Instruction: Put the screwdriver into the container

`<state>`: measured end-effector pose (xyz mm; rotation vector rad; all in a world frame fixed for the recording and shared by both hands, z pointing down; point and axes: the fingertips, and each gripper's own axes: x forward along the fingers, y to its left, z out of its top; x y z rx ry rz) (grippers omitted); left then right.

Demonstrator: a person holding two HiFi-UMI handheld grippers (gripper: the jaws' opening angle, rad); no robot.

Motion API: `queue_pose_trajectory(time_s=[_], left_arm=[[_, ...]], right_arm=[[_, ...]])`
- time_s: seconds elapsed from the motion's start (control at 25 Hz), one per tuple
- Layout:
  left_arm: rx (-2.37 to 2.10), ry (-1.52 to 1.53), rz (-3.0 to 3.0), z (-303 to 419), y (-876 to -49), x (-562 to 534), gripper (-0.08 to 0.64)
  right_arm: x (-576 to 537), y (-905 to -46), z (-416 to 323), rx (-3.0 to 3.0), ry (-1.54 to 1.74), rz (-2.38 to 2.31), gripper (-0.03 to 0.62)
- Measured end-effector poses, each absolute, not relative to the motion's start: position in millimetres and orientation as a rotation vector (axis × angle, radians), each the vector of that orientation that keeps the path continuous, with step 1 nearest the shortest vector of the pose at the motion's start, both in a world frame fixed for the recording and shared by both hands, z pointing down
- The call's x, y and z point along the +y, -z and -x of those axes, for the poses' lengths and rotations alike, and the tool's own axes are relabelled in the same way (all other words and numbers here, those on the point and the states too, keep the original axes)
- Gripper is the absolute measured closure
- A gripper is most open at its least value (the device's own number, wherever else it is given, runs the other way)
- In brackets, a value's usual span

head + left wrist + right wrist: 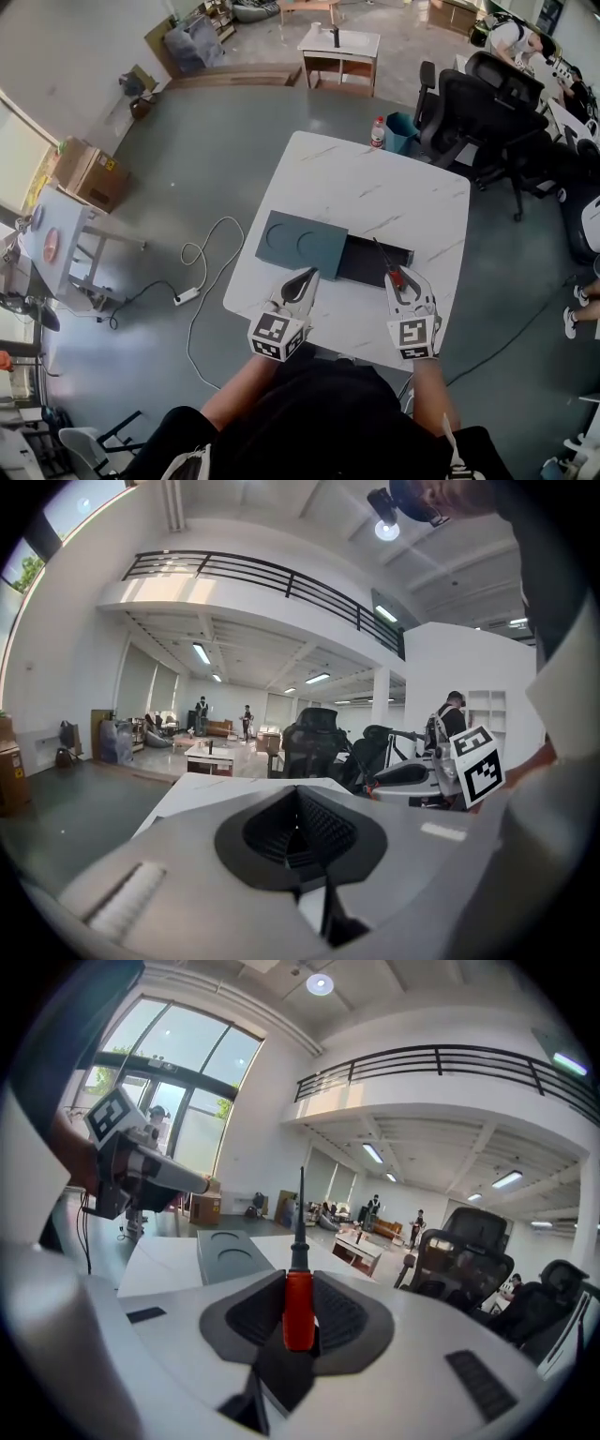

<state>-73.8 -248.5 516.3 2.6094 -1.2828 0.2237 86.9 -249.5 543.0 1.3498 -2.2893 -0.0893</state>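
Right gripper (300,1283): ribbed pads clamp the red-handled screwdriver (298,1321), its shaft slim and dark. Left gripper (298,819): jaws together, empty. Dark rectangular container (364,264) just ahead.

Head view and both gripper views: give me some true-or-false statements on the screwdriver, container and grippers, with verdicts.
1. The right gripper clamps the screwdriver by its red handle. True.
2. The screwdriver lies inside the container. False: the right gripper holds it.
3. The left gripper is shut with nothing between its jaws. True.
4. The lid fully covers the container. False: it sits off to the left, leaving the dark interior open.
5. The container rests on a wooden table. False: the table is white and marble-patterned.
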Motion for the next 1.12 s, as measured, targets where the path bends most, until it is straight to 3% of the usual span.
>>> queue_pose_trajectory(time_s=[0.64, 1.12], left_arm=[[-1.162, -0.231, -2.621, 77, -535, -296, 0.551], [-1.172, -0.232, -2.560, 92, -548, -300, 0.551]], right_arm=[[-278, -657, -91, -1.904, 0.214, -0.785, 0.500], [-285, -722, -86, -1.816, 0.134, -0.457, 0.500]])
